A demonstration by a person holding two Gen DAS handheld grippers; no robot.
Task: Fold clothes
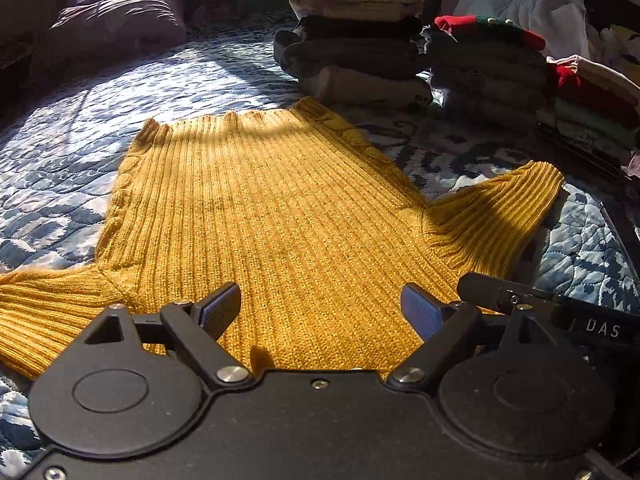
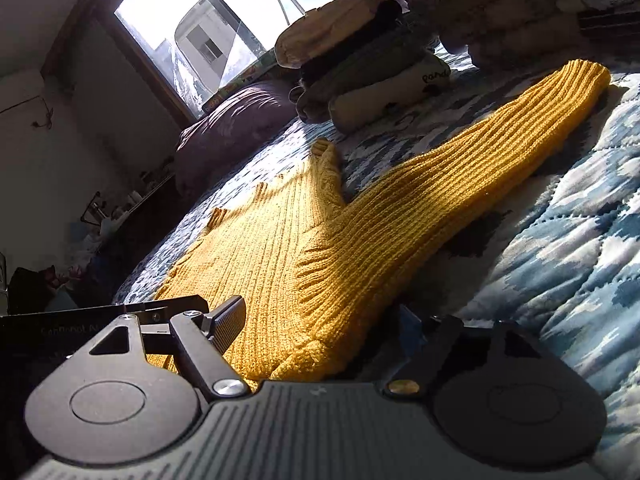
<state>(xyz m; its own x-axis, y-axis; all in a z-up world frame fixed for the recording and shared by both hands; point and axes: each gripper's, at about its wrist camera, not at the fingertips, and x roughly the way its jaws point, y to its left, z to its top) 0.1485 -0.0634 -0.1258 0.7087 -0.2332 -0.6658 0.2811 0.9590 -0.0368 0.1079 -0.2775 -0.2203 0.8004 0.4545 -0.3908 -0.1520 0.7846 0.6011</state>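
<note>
Now a mustard-yellow ribbed knit sweater lies spread flat on a bed covered by a blue-and-white patterned quilt, its hem toward the far side and its shoulder end closest to both cameras. One sleeve angles out to the right across the quilt, and the other sleeve stretches off to the left.

The left claw hovers low over the shoulder end of the sweater, released, its blue-padded fingers spread wide with knit showing between them. Part of the other tool's black body shows just beside it on the right.

From the right wrist view, the right claw sits at the shoulder near the sleeve's root, its fingers standing apart with a bunched fold of yellow knit lying between them; the right-hand finger is mostly hidden by the fabric, so I cannot tell whether it presses on the cloth.

Beyond the hem stand stacks of folded clothes, beige and dark pieces in one pile and a red-and-green topped pile next to it. A purple pillow rests at the far left below a bright window.
</note>
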